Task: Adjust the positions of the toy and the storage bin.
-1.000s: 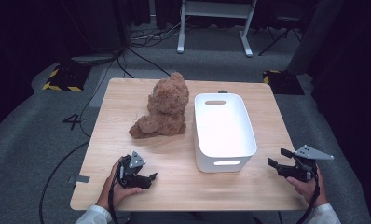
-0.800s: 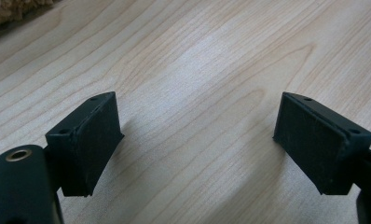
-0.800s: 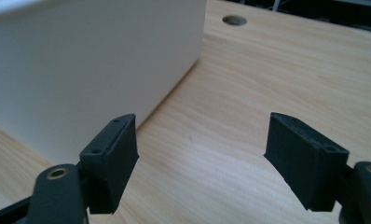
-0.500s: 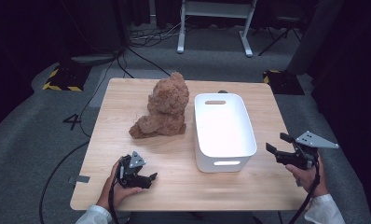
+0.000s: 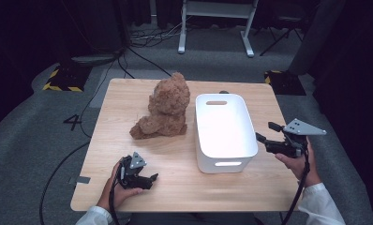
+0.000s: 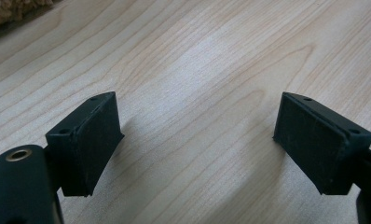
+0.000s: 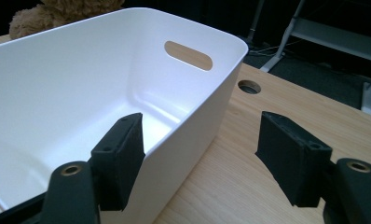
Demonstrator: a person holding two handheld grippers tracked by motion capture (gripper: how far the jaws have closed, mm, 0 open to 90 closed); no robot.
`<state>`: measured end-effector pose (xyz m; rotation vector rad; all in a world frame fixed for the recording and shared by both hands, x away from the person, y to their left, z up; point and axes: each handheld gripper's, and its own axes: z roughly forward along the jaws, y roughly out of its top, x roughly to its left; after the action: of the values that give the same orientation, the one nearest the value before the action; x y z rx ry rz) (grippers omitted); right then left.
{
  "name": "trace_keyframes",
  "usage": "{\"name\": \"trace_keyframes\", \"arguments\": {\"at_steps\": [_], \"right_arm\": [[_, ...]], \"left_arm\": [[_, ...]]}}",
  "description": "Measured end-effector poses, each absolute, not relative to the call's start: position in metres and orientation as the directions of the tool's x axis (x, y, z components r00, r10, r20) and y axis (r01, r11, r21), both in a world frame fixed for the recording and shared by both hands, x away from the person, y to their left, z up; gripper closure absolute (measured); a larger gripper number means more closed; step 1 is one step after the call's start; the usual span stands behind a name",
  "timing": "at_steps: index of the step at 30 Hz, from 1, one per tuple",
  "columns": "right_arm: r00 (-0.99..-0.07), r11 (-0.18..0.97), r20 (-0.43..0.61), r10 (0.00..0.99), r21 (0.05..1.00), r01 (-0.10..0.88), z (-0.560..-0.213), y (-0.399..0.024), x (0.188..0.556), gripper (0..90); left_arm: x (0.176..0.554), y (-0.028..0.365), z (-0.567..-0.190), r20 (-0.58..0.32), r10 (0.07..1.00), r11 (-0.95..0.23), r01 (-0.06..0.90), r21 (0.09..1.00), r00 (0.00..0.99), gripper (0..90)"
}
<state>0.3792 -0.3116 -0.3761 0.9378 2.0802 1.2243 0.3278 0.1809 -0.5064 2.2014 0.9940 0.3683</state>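
Two hand-held grippers spread, pinching nothing. Right hand-held gripper [image 7: 200, 163] closing slightly, straddling right wall of white bin [image 7: 127, 70]; step: approach for grasp. Next: lower, pinch wall. Left hand-held gripper [image 5: 149, 178] resting left of bin on surface [image 5: 175, 159].

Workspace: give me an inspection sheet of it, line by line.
Surface: light wooden table, round hole near the far edge.
Job's things: white tub, empty, upright; brown teddy bear sitting just left of it.
Clutter: nothing seen.
Grippers: left gripper resting on the table, jaws open, nothing between them; right gripper at the tub's right wall, jaws astride its rim, just been closing, not yet pressing.
Cables: one trails from each gripper; more on the floor beyond.
Surroundings: grey carpet, white frame legs, hazard-striped plates.
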Motion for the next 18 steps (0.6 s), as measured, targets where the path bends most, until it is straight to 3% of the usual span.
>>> {"name": "trace_keyframes", "arguments": {"at_steps": [15, 18], "right_arm": [[-0.592, 0.348, -0.068, 0.803, 0.860, 0.374, -0.392, -0.291, 0.384, 33.2], [-0.578, 0.374, -0.078, 0.812, 0.830, 0.414, -0.396, -0.284, 0.388, 38.4]], "left_arm": [[0.328, 0.181, -0.506, -0.021, 0.739, -0.479, 0.546, 0.688, 0.674, 15.0], [0.328, 0.181, -0.506, -0.022, 0.739, -0.478, 0.546, 0.688, 0.674, 14.9]]}}
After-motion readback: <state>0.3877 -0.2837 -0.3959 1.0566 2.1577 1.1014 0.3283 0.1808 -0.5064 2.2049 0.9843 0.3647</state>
